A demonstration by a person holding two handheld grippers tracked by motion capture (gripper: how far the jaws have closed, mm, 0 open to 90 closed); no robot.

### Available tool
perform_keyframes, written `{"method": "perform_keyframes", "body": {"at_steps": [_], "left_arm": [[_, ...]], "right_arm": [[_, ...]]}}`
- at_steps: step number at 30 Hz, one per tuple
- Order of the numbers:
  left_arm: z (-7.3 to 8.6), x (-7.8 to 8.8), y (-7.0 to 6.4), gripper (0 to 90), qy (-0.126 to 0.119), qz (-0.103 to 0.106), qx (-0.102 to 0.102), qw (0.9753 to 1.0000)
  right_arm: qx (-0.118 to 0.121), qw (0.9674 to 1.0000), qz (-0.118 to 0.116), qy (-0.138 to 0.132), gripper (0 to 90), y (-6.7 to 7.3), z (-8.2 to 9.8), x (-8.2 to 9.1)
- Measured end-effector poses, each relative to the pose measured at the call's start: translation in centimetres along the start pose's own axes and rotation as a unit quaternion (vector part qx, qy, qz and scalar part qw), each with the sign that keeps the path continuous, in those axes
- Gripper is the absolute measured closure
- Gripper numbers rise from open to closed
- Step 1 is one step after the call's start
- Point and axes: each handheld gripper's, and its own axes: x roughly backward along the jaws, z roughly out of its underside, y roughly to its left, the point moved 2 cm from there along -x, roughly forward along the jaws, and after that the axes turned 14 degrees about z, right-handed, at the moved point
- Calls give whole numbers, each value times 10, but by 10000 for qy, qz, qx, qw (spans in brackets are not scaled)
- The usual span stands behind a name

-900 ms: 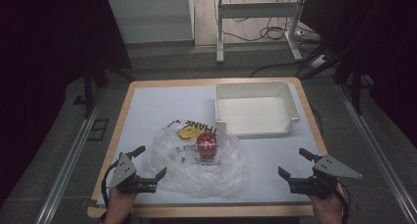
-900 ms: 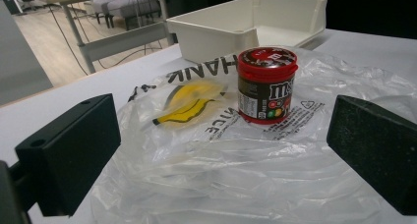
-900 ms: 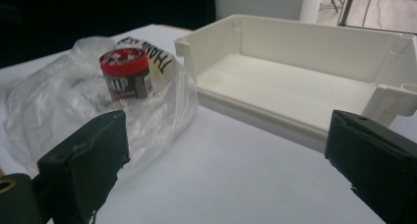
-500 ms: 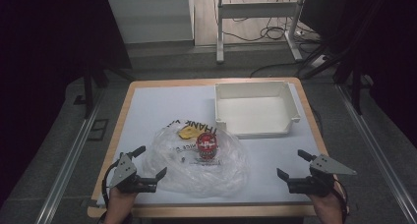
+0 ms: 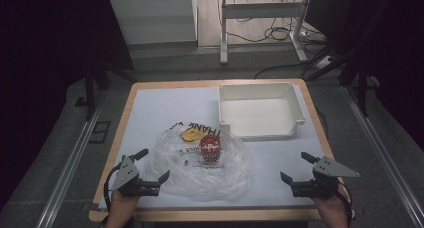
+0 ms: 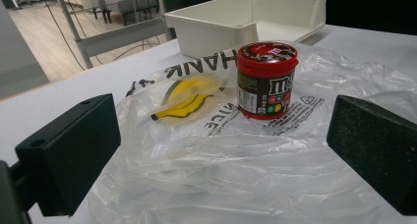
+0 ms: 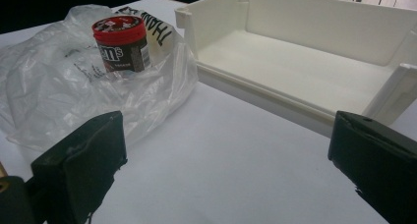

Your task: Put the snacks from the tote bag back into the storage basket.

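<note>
Clear plastic bag (image 5: 202, 163) lies crumpled near the table's (image 5: 165, 103) front edge, with a red-lidded candy jar (image 5: 210, 149) standing upright on it. Left gripper (image 5: 149, 168), jaws spread and empty, sits at the bag's edge. Right gripper (image 5: 296, 169), also spread and empty, rests well apart, near the white bin (image 5: 260, 110).

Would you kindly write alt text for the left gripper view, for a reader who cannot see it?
A red-lidded candy jar stands upright on a crumpled clear plastic bag, framed by the left gripper and its open black fingers. A white tray sits behind on the white table.
</note>
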Motion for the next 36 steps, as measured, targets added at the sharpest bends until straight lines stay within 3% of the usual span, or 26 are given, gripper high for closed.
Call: {"method": "perform_keyframes", "body": {"at_steps": [10, 36], "left_arm": [[0, 0, -1, 0, 4, 18, -17, 10000], [0, 0, -1, 0, -6, 13, -18, 10000]], "right_arm": [[-48, 10000, 13, -73, 11, -2, -2, 0], [277, 9996, -109, -8, 11, 10, -5, -8]]}}
